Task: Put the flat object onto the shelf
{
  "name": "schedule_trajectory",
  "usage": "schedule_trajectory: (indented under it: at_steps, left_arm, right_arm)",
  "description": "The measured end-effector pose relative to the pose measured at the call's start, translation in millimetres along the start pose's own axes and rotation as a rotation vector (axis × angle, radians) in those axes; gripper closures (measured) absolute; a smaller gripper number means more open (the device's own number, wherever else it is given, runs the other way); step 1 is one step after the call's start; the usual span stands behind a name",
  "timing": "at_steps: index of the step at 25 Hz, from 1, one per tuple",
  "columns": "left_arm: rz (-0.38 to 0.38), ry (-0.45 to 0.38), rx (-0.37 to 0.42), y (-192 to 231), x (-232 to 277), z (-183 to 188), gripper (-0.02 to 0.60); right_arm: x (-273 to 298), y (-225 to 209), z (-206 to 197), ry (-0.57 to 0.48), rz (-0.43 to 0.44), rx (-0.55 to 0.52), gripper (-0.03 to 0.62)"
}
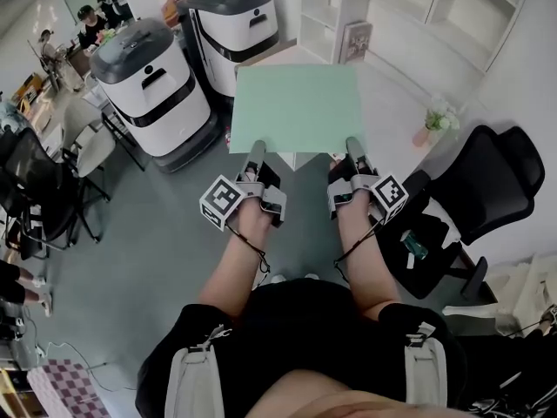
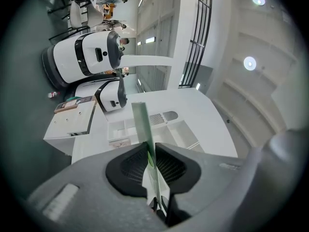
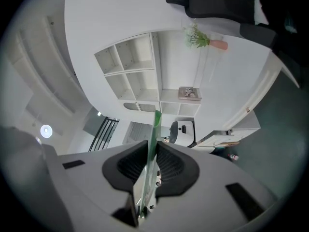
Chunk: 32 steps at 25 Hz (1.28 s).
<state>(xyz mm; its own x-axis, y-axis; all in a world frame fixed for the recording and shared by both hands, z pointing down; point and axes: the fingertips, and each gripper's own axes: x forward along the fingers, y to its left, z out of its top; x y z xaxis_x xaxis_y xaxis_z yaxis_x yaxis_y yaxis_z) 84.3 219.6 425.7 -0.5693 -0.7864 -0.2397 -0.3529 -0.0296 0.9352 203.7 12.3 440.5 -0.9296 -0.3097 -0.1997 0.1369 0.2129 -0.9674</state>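
the pale green flat rectangular sheet (image 1: 296, 107) hangs in the air in front of the person, roughly level with its far edge a little higher. it is carried by its near edge, above the grey floor and part of a white tabletop (image 1: 270, 55). it reaches forward and away from both sets of jaws. its near-to-far length and its side-to-side width look about equal, so no long axis stands out.

the left gripper (image 1: 256, 151) pinches the near edge close to the left corner. in the left gripper view the sheet (image 2: 143, 124) shows edge-on, a thin green line running straight out between the black pads of that gripper (image 2: 150, 154), which are pressed onto it. the right gripper (image 1: 355, 149) clamps the same edge near the right corner. in its own view the sheet (image 3: 155, 127) again stands edge-on between the pads of that gripper (image 3: 150, 158), closed on it.

the white open-cubby shelf unit (image 1: 348, 7) stands beyond the sheet's far edge, ahead and off to the right. the right gripper view looks squarely at its cubbies (image 3: 135, 66). i judge that the far edge should enter a cubby first, and that the right hand is slightly the nearer. the two white rounded machines (image 1: 157, 94) stand well off to the left.
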Motion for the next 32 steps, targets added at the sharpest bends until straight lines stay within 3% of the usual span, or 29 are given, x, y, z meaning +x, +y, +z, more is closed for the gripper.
schedule_trajectory:
  at_steps: [21, 32]
  left_arm:
    - [-0.027, 0.037, 0.014, 23.0, 7.7, 43.0, 0.534]
    - [-0.026, 0.061, 0.031, 58.9, 84.7, 55.8, 0.534]
  right_arm:
    - [26.0, -8.0, -37.2, -0.034, 0.005, -0.007, 0.539]
    - [101.2, -44.1, -12.9, -0.045, 0.020, 0.008, 0.537]
